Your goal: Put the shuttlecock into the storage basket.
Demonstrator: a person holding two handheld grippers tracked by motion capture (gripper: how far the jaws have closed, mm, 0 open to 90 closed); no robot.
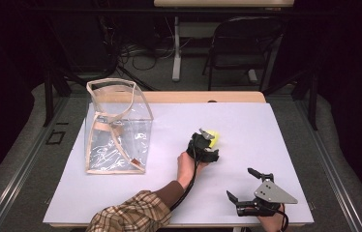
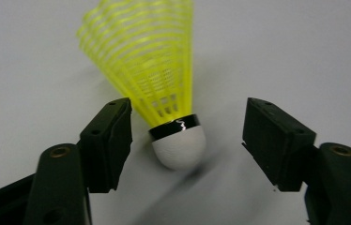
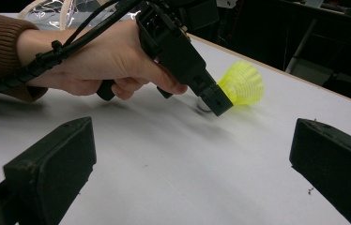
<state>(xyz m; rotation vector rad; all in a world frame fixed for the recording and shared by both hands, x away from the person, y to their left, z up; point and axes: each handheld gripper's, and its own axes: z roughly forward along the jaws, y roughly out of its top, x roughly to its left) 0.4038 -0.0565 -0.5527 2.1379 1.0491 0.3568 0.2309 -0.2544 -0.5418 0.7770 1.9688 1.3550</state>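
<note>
The yellow plastic shuttlecock with a white cork (image 2: 164, 89) is being straddled by the spread, unclenched left gripper (image 2: 187, 140), cork lying between its jaws; it could be nudged aside if one jaw is landed first; the right gripper (image 1: 247, 186) is being held released nearby.

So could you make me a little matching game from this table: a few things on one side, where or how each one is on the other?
Things:
1. shuttlecock
2. clear bag
3. left tool
4. right tool

States:
A. standing upright at the table's left
B. open, near the table's front edge
C. yellow skirt, white cap
D. open, either side of the white cap

Pairs: 1-C, 2-A, 3-D, 4-B
</note>
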